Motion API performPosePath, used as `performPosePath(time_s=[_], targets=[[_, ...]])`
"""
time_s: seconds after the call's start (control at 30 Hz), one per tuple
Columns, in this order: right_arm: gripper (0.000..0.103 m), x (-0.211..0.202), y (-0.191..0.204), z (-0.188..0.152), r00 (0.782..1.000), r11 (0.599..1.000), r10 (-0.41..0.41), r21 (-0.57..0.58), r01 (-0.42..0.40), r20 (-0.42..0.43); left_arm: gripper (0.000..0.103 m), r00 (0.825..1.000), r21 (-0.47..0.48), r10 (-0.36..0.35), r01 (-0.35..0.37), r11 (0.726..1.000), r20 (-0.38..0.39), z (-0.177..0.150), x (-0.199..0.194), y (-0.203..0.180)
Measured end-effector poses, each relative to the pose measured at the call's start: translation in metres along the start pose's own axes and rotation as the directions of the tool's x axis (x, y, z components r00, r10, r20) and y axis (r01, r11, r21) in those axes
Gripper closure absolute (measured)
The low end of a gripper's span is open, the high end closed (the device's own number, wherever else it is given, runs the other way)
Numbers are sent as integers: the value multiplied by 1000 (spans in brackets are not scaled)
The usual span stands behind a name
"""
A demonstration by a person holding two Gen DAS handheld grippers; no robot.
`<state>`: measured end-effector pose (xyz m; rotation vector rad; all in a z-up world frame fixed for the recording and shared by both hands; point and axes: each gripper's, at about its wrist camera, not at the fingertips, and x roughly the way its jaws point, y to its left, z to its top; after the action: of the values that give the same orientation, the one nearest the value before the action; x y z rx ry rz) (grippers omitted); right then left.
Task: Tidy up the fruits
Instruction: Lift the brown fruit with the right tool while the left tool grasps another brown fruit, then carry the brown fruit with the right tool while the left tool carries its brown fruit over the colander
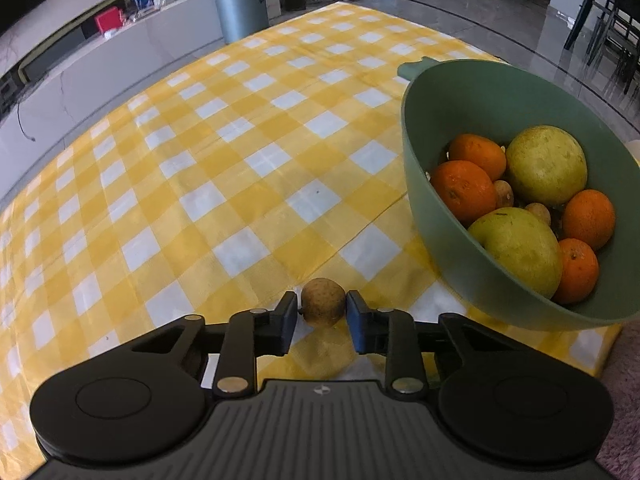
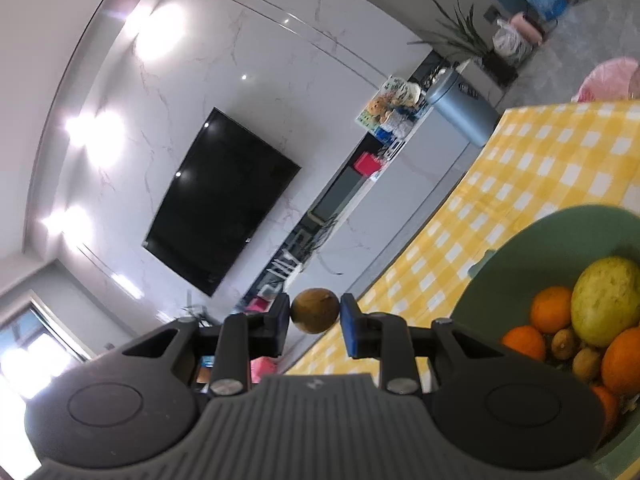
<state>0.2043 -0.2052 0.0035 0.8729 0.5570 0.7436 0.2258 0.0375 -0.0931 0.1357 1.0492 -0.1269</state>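
My left gripper (image 1: 322, 312) is shut on a small brown longan (image 1: 323, 302), held low over the yellow checked tablecloth (image 1: 224, 168). To its right stands a green bowl (image 1: 424, 176) holding oranges (image 1: 464, 190), two large yellow-green fruits (image 1: 546, 164) and a few small brown longans (image 1: 505, 193). My right gripper (image 2: 314, 318) is shut on another brown longan (image 2: 315, 310), raised and tilted, left of the green bowl (image 2: 516, 256), which shows the same fruit, with oranges (image 2: 552, 308) among it.
The tablecloth's near right edge meets a pinkish rug (image 1: 624, 400). Beyond the table are a grey bin (image 1: 240, 4), a low white TV cabinet (image 1: 120, 60), a wall TV (image 2: 224, 200), dark chairs (image 1: 612, 20) and a pink stool (image 2: 608, 80).
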Motion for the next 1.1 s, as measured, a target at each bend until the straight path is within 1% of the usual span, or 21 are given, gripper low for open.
performPosePath(time_s=[0.07,0.2,0.27,0.43,0.53,0.6,0.7,0.77,0.83,0.9,0.93,0.97,1.0,1.03,1.1], targets=[[79,0,-2,1,1000,999,24,27,-24,-4,74,1000,-26,-10,10,1000,-1,2,0,2],[79,1,-2,2,1000,1000,13,20,-13,-4,75,1000,-71,19,-18,997,2,2,0,7],[79,1,-2,2,1000,1000,7,29,-6,-2,75,999,-104,32,-29,994,30,-2,-8,12],[79,-3,-5,5,1000,999,-8,37,8,14,75,995,-206,10,10,978,99,-10,-39,23],[79,-8,-5,10,1000,1000,-21,14,21,15,75,987,-281,-29,72,957,155,-9,-67,26],[79,-11,-5,15,999,999,-36,-16,36,-7,75,976,-287,-59,120,950,212,-6,-85,21],[79,-18,-13,26,997,997,-72,-31,71,-40,75,949,-278,-114,199,940,295,-3,-113,9],[79,-24,-20,34,988,991,-129,-46,125,-84,75,932,-277,-159,255,926,326,0,-124,0],[79,-30,-29,40,975,982,-189,-44,185,-115,75,917,-276,-208,309,910,341,4,-128,-9],[79,-36,-39,43,959,971,-237,-49,232,-157,75,890,-254,-280,382,888,360,7,-127,-18],[79,-39,-44,44,955,970,-241,-47,237,-175,75,876,-238,-319,418,877,363,9,-124,-23],[79,-40,-48,45,953,971,-241,-37,238,-187,75,865,-228,-351,446,865,359,11,-120,-28],[79,-43,-52,46,949,969,-247,-27,246,-196,75,859,-226,-373,464,856,351,13,-114,-33],[79,-44,-55,46,945,966,-258,-23,259,-199,75,857,-225,-385,473,852,342,15,-110,-37],[79,-46,-61,46,937,958,-286,-22,287,-202,75,863,-229,-387,468,853,325,19,-101,-45]])
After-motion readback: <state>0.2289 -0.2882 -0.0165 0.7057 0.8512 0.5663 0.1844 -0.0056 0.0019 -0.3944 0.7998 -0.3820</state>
